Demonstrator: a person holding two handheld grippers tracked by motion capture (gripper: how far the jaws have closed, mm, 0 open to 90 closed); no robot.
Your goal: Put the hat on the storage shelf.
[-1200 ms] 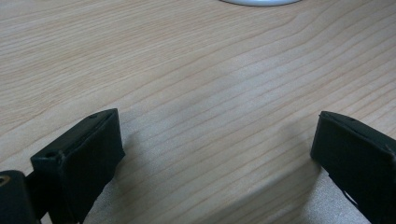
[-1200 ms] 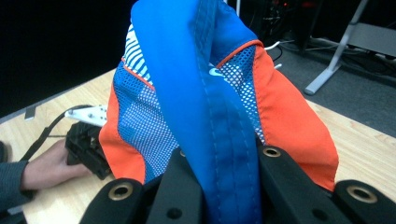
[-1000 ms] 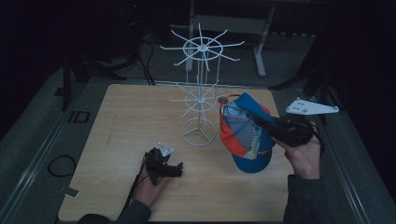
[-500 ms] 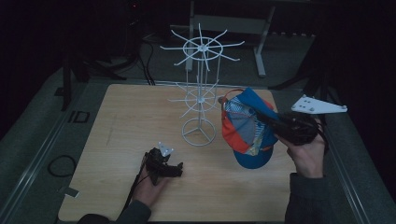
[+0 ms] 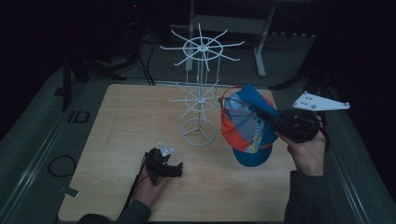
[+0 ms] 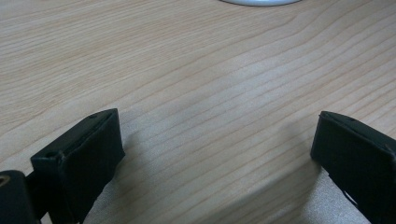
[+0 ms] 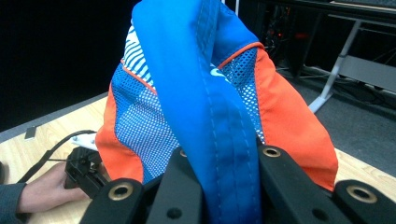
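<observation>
A blue and orange mesh cap (image 5: 247,128) hangs above the table's right side, just right of the white wire rack (image 5: 201,100). My right gripper (image 5: 259,113) is shut on the cap, with its grey plate (image 5: 321,101) sticking out to the right. In the right gripper view the jaws pinch a blue fold of the cap (image 7: 205,93), with the right gripper (image 7: 229,158) closed around the fabric. My left gripper (image 5: 175,169) rests low on the wooden table (image 5: 116,121), in front of the rack's round base (image 5: 199,132). The left gripper (image 6: 215,135) is open over bare wood.
The rack has two tiers of thin spokes reaching out over the table's middle. Its base rim (image 6: 261,2) lies just ahead of the left jaws. Metal desk legs (image 5: 259,51) and cables (image 5: 144,60) stand on the dark floor behind the table.
My right gripper has lifted the cap slightly and drifted a little to the right. The left gripper has not moved.
</observation>
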